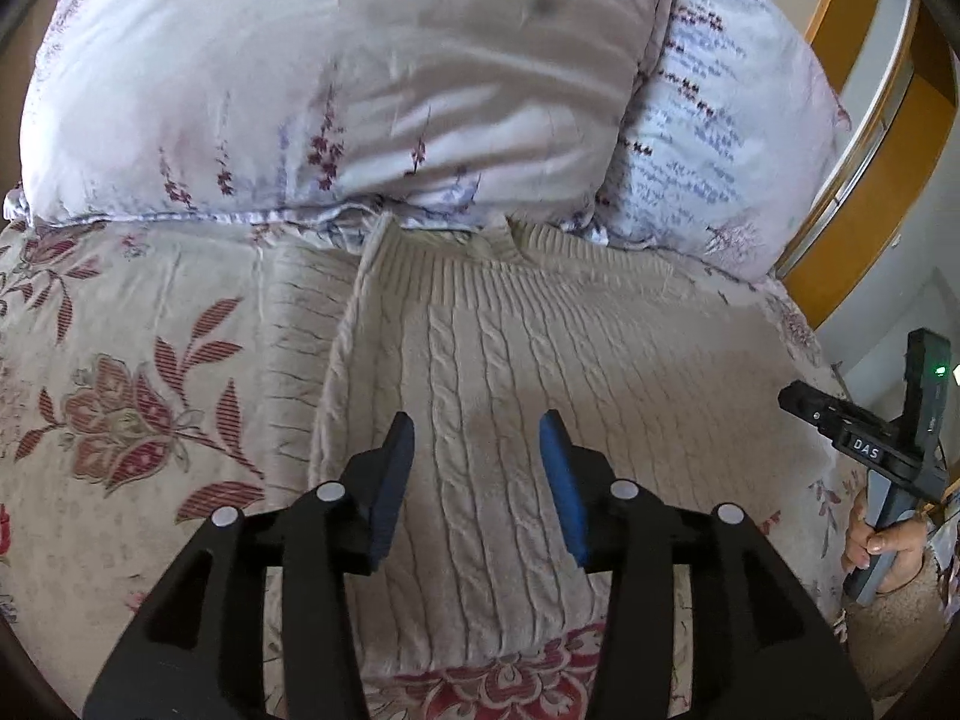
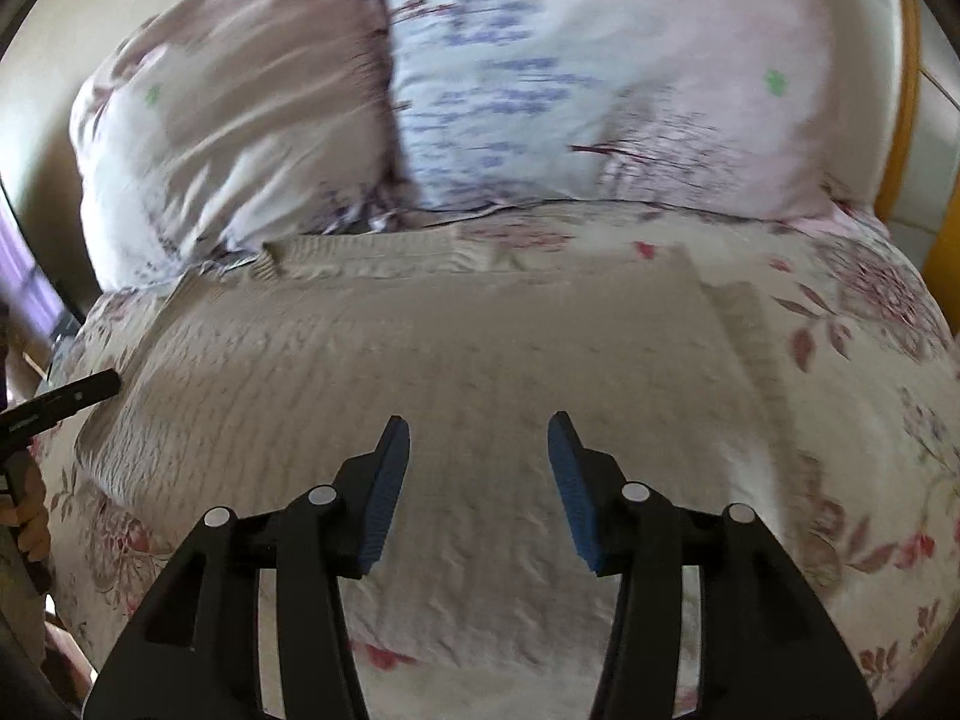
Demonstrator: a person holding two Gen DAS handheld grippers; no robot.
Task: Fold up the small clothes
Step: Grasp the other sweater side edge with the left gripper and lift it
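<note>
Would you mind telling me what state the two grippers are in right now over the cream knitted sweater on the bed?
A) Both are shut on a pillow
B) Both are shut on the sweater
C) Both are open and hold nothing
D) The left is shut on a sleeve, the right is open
C: the left gripper and the right gripper each show a wide gap between their blue pads, with only the flat sweater visible between them.

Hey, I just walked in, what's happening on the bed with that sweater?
A person holds a two-finger gripper in each hand above a cream cable-knit sweater spread on the floral bedspread, its neck toward the pillows. The left gripper and the right gripper both hover with jaws open, holding nothing. One side looks already folded inward; the right view is blurred, so finer detail is unclear.
</note>
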